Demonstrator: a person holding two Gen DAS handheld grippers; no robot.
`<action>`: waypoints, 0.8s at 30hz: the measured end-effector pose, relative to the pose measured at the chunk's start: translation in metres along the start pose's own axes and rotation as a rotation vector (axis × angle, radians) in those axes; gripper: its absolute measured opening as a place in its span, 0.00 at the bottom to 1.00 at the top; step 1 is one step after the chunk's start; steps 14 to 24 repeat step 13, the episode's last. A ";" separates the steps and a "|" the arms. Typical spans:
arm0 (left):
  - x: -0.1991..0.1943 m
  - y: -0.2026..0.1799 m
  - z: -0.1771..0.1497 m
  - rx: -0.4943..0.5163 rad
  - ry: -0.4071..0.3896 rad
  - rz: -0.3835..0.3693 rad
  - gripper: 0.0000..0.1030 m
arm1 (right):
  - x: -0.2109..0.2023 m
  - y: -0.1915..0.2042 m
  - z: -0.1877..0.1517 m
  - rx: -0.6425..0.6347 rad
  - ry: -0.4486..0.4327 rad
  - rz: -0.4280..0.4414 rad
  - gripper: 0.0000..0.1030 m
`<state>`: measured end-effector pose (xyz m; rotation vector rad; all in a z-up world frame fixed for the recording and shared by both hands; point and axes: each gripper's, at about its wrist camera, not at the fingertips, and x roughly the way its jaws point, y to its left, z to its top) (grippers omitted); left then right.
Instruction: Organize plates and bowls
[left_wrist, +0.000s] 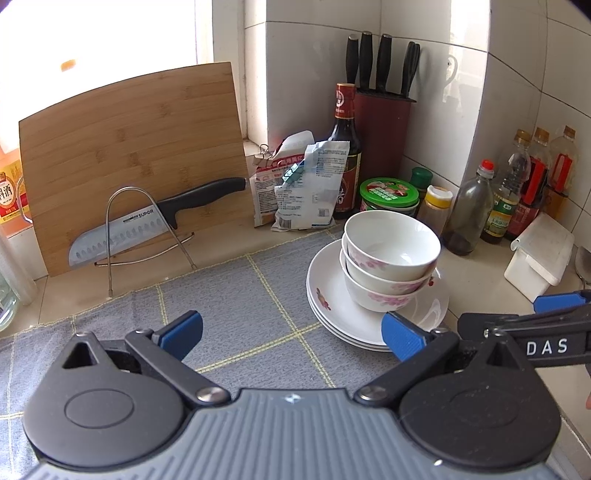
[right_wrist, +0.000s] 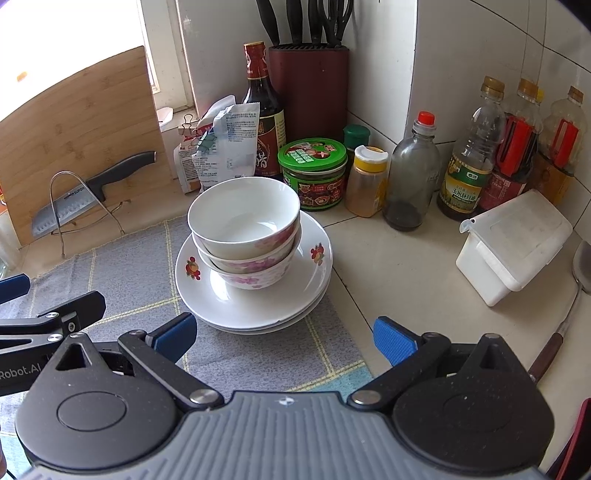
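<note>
Three white bowls with pink flowers (left_wrist: 391, 254) (right_wrist: 245, 236) are nested in a stack on a pile of white plates (left_wrist: 332, 310) (right_wrist: 251, 306). The pile rests on the right part of a grey checked cloth (left_wrist: 240, 302) (right_wrist: 140, 284). My left gripper (left_wrist: 291, 334) is open, with nothing between its blue fingers (left_wrist: 183, 328); its right finger lies just in front of the plates' near rim. My right gripper (right_wrist: 284, 336) is open and empty too, just short of the plates' front edge. Each gripper shows at the edge of the other's view.
A bamboo cutting board (left_wrist: 129, 155) and a knife on a wire rack (left_wrist: 147, 221) stand at the back left. Packets (left_wrist: 295, 181), a dark sauce bottle (left_wrist: 343, 147), a knife block (left_wrist: 384, 140), jars and oil bottles (right_wrist: 469, 162) line the tiled corner. A white lidded box (right_wrist: 513, 243) sits right.
</note>
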<state>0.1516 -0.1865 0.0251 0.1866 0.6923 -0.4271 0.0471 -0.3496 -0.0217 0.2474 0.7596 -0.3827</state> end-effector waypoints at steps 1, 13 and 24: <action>0.000 -0.001 0.000 0.000 0.000 0.000 0.99 | 0.000 0.000 0.000 0.000 0.000 0.000 1.00; 0.000 0.000 -0.002 0.002 -0.001 -0.004 0.99 | -0.001 -0.002 0.000 -0.002 -0.001 -0.002 1.00; 0.000 0.000 -0.002 0.002 -0.001 -0.004 0.99 | -0.001 -0.002 0.000 -0.002 -0.001 -0.002 1.00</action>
